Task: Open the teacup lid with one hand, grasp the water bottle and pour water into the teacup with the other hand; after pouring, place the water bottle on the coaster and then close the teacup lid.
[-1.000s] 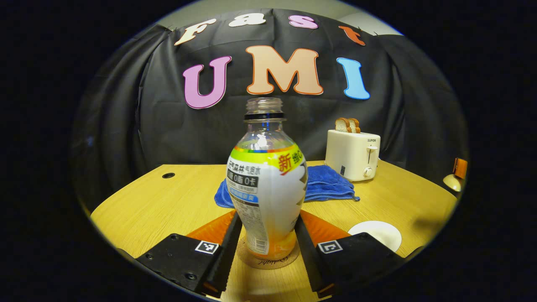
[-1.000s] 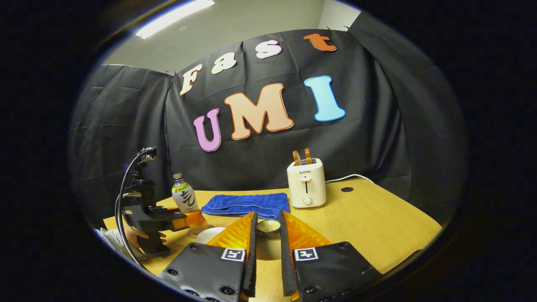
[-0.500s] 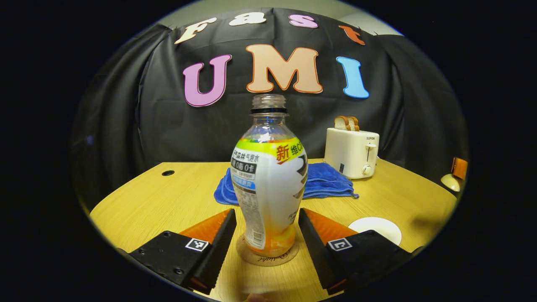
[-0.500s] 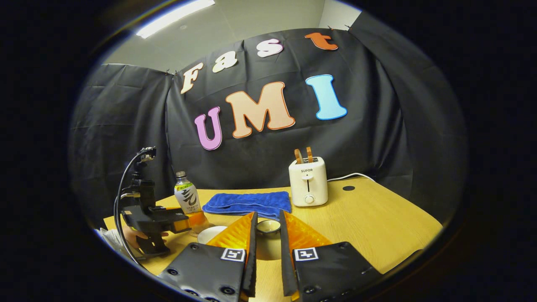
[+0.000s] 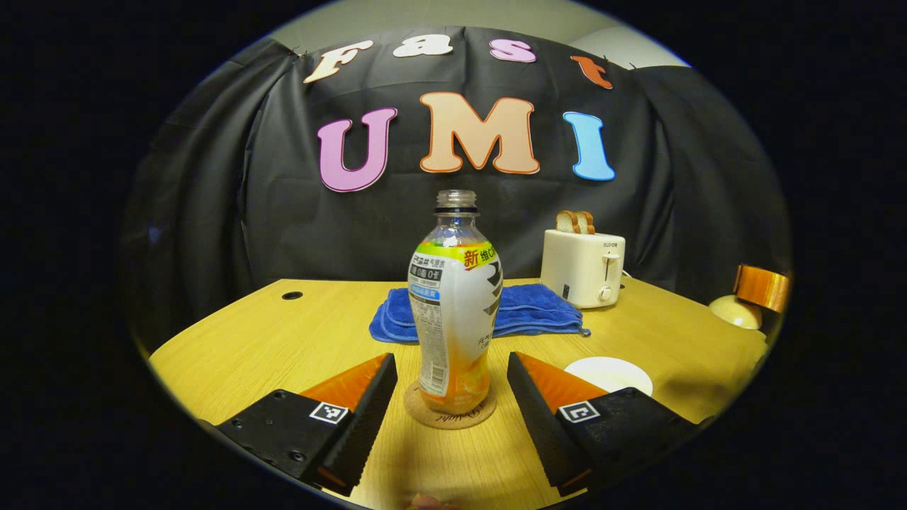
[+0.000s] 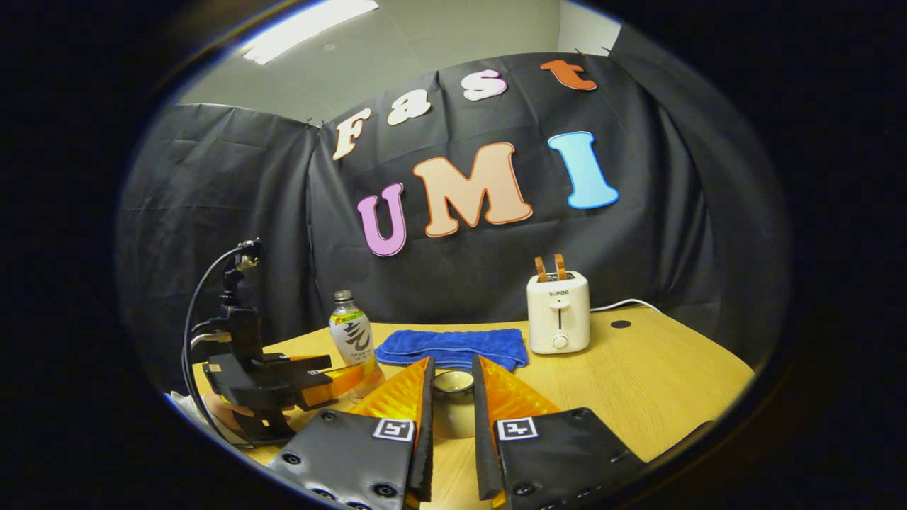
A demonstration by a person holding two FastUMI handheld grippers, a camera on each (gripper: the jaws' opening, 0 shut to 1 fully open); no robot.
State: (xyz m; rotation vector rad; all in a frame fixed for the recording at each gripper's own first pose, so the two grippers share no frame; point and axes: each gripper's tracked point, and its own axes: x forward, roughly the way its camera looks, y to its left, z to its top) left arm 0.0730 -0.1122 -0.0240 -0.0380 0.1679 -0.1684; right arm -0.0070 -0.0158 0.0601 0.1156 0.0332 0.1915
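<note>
The water bottle (image 5: pixel 453 312) stands upright on the round cork coaster (image 5: pixel 449 413), so the placing step looks done and what remains is closing the teacup. In the left gripper view, the left gripper (image 5: pixel 451 418) is spread wide open with the bottle straight ahead, centred between its fingers, and clear table (image 5: pixel 248 347) shows on either side of the bottle, so neither finger touches it. The bottle is clear plastic with no cap on its neck, wrapped in a white label with a green and yellow band near the shoulder, and a little orange-tinted liquid sits at its base. Ahead and to the right of this gripper lies a shallow white dish (image 5: pixel 608 374), probably the teacup or its saucer, though the angle is too flat to be sure. Beyond the bottle are a folded blue towel (image 5: pixel 528 315) and a cream toaster (image 5: pixel 582 268) holding two slices of bread. In the right gripper view, the right gripper (image 6: pixel 451 393) is narrowed around a small round lid (image 6: pixel 453 382), held just past its fingertips; both fingers appear to press its sides. The left gripper and the hand holding it (image 6: pixel 234 412) appear far to this gripper's left. The next move calls for carrying the lid level over to the cup, lowering it squarely onto the rim, and only then releasing.
</note>
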